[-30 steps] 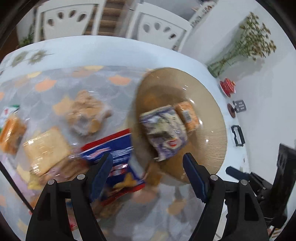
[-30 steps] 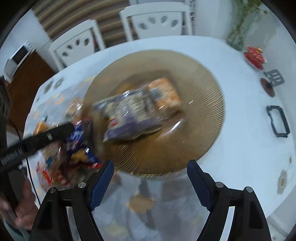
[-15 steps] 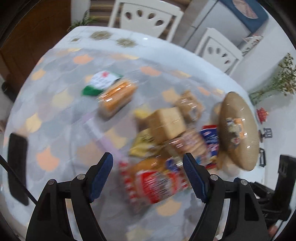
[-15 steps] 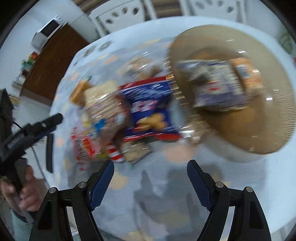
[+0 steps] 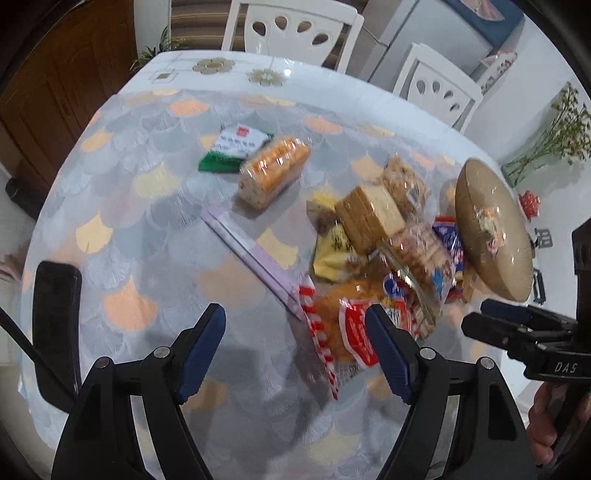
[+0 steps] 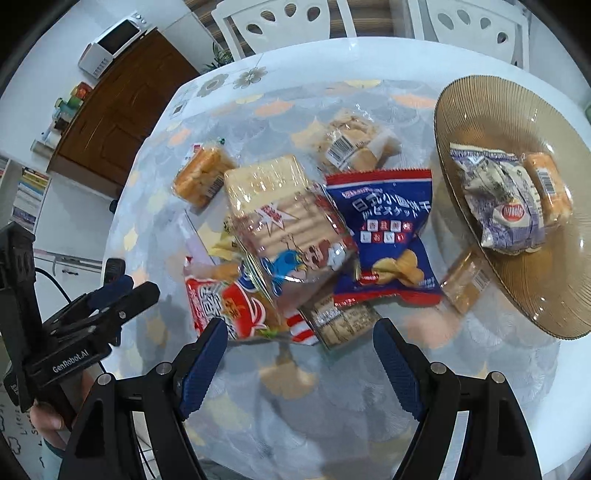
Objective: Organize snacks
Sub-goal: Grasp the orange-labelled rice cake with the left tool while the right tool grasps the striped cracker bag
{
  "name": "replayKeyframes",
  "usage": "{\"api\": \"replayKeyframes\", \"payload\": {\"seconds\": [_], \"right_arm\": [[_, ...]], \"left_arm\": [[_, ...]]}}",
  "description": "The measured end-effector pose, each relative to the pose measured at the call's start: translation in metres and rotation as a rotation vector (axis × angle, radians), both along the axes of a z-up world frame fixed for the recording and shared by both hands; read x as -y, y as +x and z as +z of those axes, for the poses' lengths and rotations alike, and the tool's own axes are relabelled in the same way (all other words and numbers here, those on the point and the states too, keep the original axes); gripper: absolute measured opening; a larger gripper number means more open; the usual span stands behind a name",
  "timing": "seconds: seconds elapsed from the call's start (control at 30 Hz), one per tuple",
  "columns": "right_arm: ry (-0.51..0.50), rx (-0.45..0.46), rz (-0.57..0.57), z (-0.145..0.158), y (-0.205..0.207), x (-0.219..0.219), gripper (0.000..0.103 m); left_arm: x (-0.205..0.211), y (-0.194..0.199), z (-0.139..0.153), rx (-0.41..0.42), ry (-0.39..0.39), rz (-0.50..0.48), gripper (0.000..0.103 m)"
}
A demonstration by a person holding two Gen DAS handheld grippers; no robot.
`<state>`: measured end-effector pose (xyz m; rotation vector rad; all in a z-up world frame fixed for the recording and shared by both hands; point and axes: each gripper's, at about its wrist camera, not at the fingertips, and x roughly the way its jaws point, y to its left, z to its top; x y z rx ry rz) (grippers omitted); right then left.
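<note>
A pile of snack packs lies mid-table: a red-and-white striped bag (image 6: 236, 314) (image 5: 343, 325), a clear cracker pack with a cartoon (image 6: 291, 236), a blue biscuit bag (image 6: 388, 236), and a pale wafer block (image 5: 369, 214). A brown ribbed glass plate (image 6: 554, 288) (image 5: 513, 258) at the right holds a purple-white packet (image 6: 495, 206) and an orange pack (image 6: 546, 188). My left gripper (image 5: 295, 350) is open and empty above the cloth near the striped bag. My right gripper (image 6: 299, 362) is open and empty just before the pile.
An orange cookie pack (image 5: 273, 170) and a green-white packet (image 5: 232, 147) lie apart at the far left. A lilac flat box (image 5: 255, 254) lies by the pile. A black phone (image 5: 55, 325) sits near the left edge. White chairs (image 5: 288, 29) stand behind.
Both grippers have pulled back from the plate and swung left. The snack pile is now in front of them and the plate has slid to the right of both views.
</note>
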<state>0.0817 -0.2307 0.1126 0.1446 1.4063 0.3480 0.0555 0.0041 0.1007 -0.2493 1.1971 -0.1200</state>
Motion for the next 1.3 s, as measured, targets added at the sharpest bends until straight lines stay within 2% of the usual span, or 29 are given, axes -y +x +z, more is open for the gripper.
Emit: {"api": "replayKeyframes", "payload": {"seconds": [0.13,0.2,0.23,0.27,0.33,0.4,0.47,0.53,0.63,0.77,0.87,0.93,1.0,1.07,1.17,1.3], "right_arm": [[0.039,-0.023,-0.048,0.003,0.004,-0.001,0.079],[0.076,-0.080,-0.119,-0.004,0.006,0.003,0.079],[0.098,-0.148,-0.183,-0.014,0.008,0.005,0.079],[0.112,-0.179,-0.213,-0.019,0.009,0.007,0.079],[0.160,-0.233,-0.299,-0.031,0.013,0.010,0.079],[0.149,-0.238,-0.357,-0.034,0.017,0.010,0.079],[0.163,-0.231,-0.407,-0.033,0.023,0.009,0.079],[0.180,-0.236,-0.463,-0.034,0.030,0.010,0.079],[0.175,-0.268,-0.524,-0.041,0.041,0.007,0.079],[0.217,-0.313,-0.615,-0.054,0.049,0.007,0.079],[0.229,-0.325,-0.655,-0.061,0.054,0.007,0.079],[0.203,-0.325,-0.661,-0.066,0.057,0.005,0.079],[0.181,-0.326,-0.670,-0.070,0.059,0.003,0.079],[0.168,-0.304,-0.689,-0.070,0.055,0.004,0.078],[0.159,-0.277,-0.691,-0.067,0.053,0.007,0.069],[0.118,-0.243,-0.663,-0.061,0.046,0.010,0.064]], "left_arm": [[-0.012,0.021,0.006,0.037,-0.018,0.000,0.077],[-0.014,0.035,0.006,0.048,0.000,-0.018,0.077],[-0.015,0.047,0.003,0.060,0.022,-0.039,0.077],[-0.018,0.060,-0.002,0.059,0.039,-0.063,0.077],[-0.024,0.085,-0.016,0.009,0.045,-0.100,0.076],[-0.029,0.100,-0.019,0.010,-0.009,-0.137,0.076],[-0.031,0.113,-0.022,0.016,-0.030,-0.161,0.076],[-0.030,0.127,-0.033,-0.012,-0.048,-0.198,0.076],[-0.020,0.141,-0.048,-0.056,-0.034,-0.259,0.076],[-0.010,0.145,-0.056,-0.037,0.012,-0.292,0.072],[-0.006,0.147,-0.061,-0.041,-0.002,-0.310,0.070],[-0.003,0.151,-0.065,-0.051,-0.016,-0.320,0.055],[0.001,0.155,-0.068,-0.060,-0.009,-0.324,0.051],[0.006,0.157,-0.071,-0.062,0.017,-0.332,0.036],[0.005,0.157,-0.071,-0.052,0.005,-0.322,0.035],[0.004,0.152,-0.067,-0.034,0.006,-0.314,0.034]]}}
